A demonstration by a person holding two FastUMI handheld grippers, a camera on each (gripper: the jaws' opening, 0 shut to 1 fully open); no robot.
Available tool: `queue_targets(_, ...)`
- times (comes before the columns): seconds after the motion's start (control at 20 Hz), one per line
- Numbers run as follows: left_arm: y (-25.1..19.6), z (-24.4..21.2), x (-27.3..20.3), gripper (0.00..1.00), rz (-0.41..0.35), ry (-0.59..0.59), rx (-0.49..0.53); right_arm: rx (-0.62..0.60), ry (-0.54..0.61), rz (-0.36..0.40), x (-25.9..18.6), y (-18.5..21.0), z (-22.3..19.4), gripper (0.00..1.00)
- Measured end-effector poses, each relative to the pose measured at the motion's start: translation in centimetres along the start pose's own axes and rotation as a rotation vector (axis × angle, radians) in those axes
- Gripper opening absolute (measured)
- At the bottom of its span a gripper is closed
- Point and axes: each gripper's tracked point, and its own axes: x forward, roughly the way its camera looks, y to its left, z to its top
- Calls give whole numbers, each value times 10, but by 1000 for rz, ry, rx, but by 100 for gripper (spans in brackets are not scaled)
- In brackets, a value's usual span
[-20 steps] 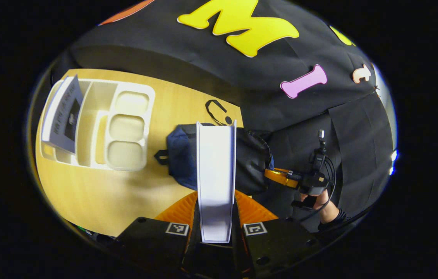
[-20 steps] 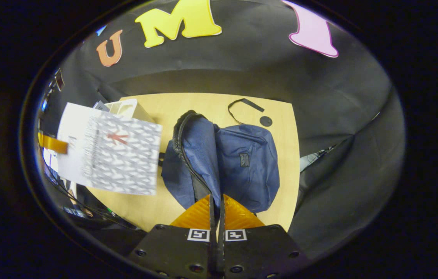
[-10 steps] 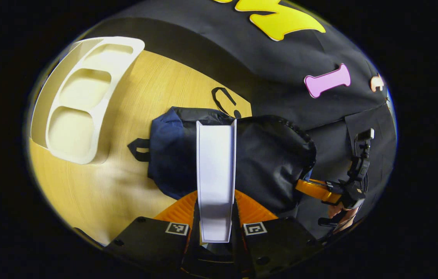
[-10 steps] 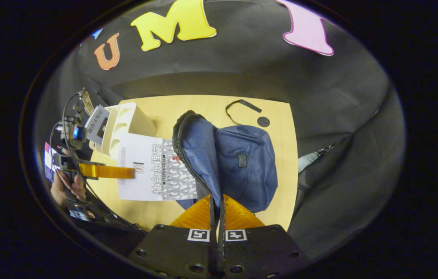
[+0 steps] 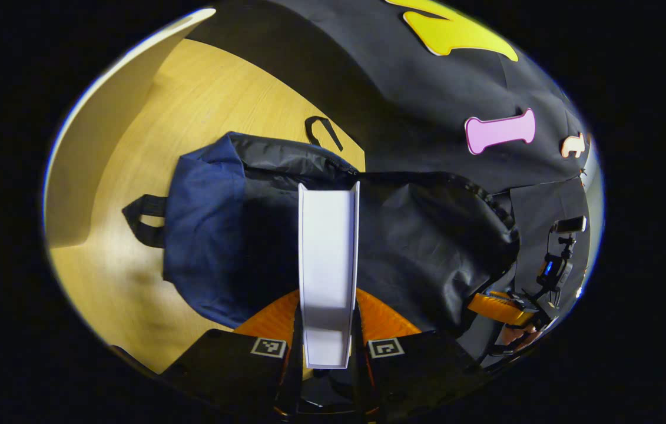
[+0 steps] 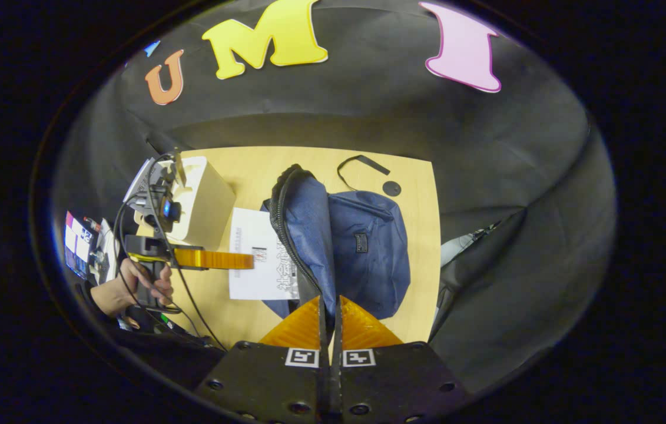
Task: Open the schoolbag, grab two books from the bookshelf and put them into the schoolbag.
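1. Over the open mouth of the schoolbag (image 5: 215, 229), my left tool (image 5: 328, 330) has both fingers clamped on a book (image 5: 328, 259), seen edge-on as a pale block of pages between thin covers.
2. From the right gripper view, that book (image 6: 262, 256) sits at the bag's opening, its white, patterned cover partly behind the raised flap.
3. My right tool (image 6: 330, 321) has its fingers pressed together on the zipper edge of the flap (image 6: 300, 235), holding the bag open.
4. Progress, as I judge it: the bag is open and one book is going in; I cannot tell whether another is already inside.
5. Left of the bag stands the bookshelf (image 6: 206, 194), a cream moulded organiser with rounded corners.
6. Textures: the schoolbag (image 6: 368, 247) is soft navy fabric with a dark crinkled lining (image 5: 427, 235); the worktop (image 5: 209, 100) is smooth light wood grain, carrying a loose black strap (image 6: 362, 165).
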Motion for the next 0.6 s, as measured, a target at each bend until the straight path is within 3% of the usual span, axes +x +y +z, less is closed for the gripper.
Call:
queue_targets(0.4,9,2,47,36,-127,11,-65,-8,-1,-14,2,-3,6,0)
queue_targets(0.45,9,3,52,43,-139,16,-82,-11,0,-14,3,-2,7,0)
queue_targets(0.6,15,3,61,37,-154,34,-90,-16,8,-7,6,2,8,0)
